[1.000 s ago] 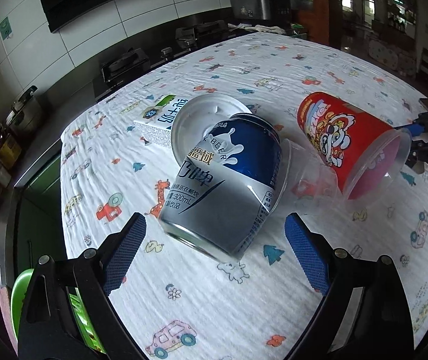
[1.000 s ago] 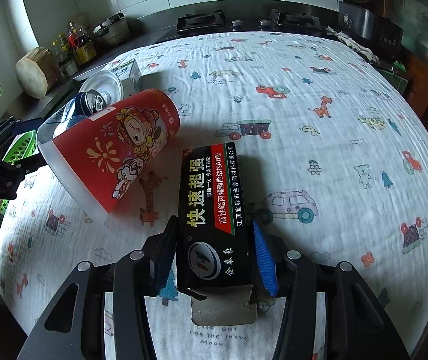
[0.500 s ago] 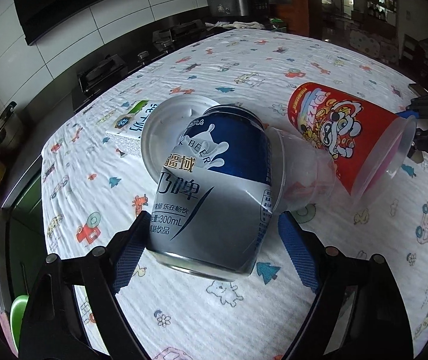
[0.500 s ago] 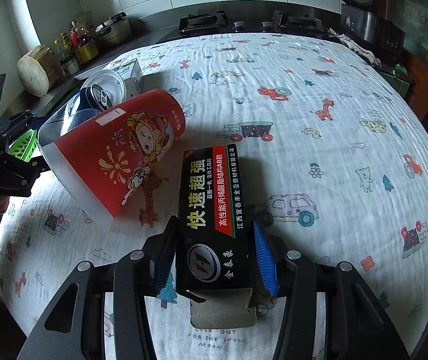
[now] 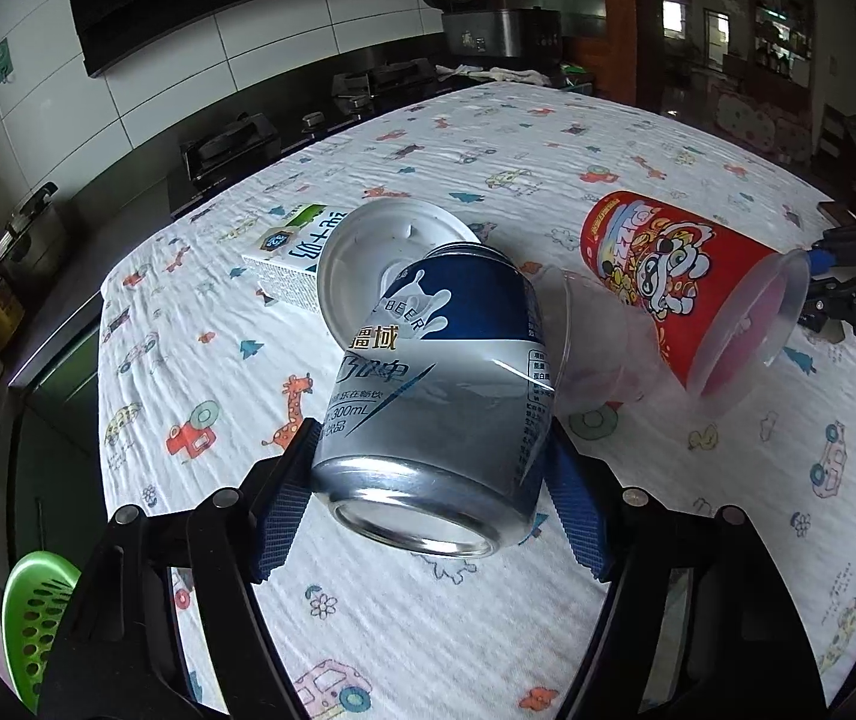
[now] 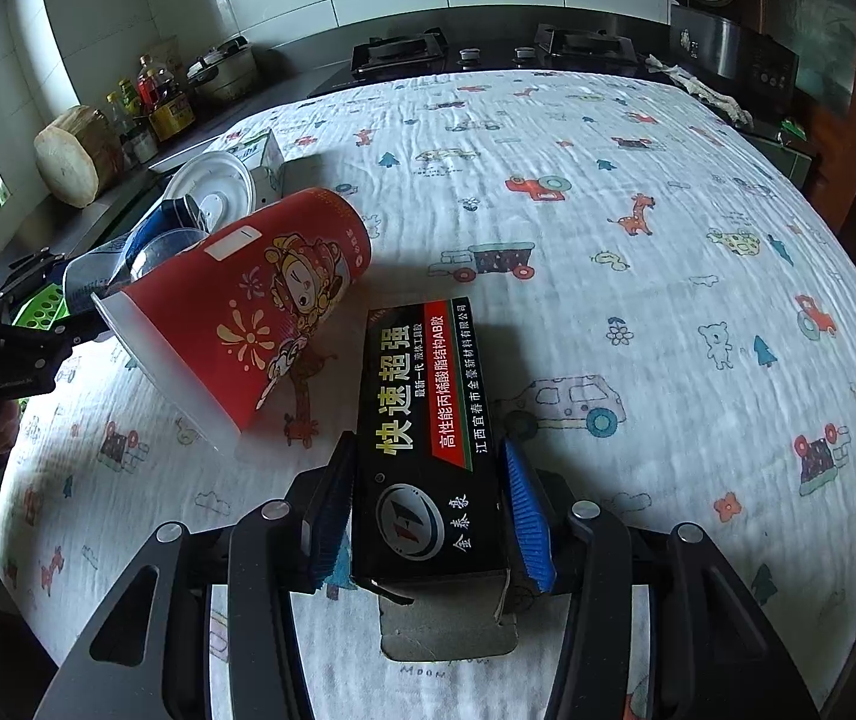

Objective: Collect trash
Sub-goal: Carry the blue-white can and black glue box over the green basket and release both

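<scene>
A dented blue and silver beer can lies on its side on the cartoon-print tablecloth. My left gripper straddles its base end; the jaws are closing, with both blue pads against the can's sides. A white lid and a clear plastic cup lean on the can. A red cartoon paper cup lies tipped over beside them. My right gripper is shut on a black glue box that rests on the cloth.
A small green and white carton lies behind the lid. A green slotted basket sits low off the table's left edge. A stove and counter with bottles and pots run along the far side. The cloth to the right of the black box is bare.
My left gripper's jaws have narrowed from wide open until the pads sit against the can, and the gripper has come in closer around it. The right gripper and the black box have not moved.
</scene>
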{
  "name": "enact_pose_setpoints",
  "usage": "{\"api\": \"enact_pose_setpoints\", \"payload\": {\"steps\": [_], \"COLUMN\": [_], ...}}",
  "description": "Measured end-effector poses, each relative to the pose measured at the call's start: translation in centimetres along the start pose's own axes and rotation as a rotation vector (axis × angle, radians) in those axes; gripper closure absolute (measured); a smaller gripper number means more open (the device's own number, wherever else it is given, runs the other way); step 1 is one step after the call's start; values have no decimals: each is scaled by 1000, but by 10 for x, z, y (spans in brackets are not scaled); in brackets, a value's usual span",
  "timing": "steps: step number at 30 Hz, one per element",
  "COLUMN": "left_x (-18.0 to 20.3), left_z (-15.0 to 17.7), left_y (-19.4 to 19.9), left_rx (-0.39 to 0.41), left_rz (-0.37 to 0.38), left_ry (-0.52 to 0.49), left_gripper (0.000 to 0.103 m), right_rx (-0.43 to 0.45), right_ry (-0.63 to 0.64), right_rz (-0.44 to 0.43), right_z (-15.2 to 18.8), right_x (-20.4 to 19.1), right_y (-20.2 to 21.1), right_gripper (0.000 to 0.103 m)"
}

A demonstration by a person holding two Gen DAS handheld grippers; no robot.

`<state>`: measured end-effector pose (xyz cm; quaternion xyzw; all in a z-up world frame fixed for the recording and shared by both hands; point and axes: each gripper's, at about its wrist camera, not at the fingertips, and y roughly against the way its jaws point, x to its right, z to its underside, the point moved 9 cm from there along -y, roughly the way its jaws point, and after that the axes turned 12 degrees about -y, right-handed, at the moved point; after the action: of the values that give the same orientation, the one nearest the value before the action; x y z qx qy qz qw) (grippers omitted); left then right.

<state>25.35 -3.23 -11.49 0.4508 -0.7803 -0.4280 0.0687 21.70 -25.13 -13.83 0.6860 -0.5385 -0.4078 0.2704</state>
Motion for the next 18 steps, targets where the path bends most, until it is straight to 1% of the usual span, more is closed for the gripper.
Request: {"api": "enact_pose_setpoints", "payload": {"steps": [5, 12, 15, 18], "left_x": [-7, -25, -34, -40], "left_z": [10, 24, 31, 39], "left_y": [16, 50, 62, 70], "left_rx": [14, 67, 77, 79], "left_rz": [-16, -44, -69, -77], "left_ry": [50, 138, 160, 183], "left_gripper": [32, 32, 32, 33], "right_rx": [21, 55, 46, 20], "right_ry": [-5, 15, 20, 12], "right_rz": [-6, -10, -3, -8], "right_z": [-1, -5, -2, 4], "right_x": [-2, -13, -14, -14], "right_y": [11, 29, 28, 22], "right_gripper": [57, 59, 59, 59]}}
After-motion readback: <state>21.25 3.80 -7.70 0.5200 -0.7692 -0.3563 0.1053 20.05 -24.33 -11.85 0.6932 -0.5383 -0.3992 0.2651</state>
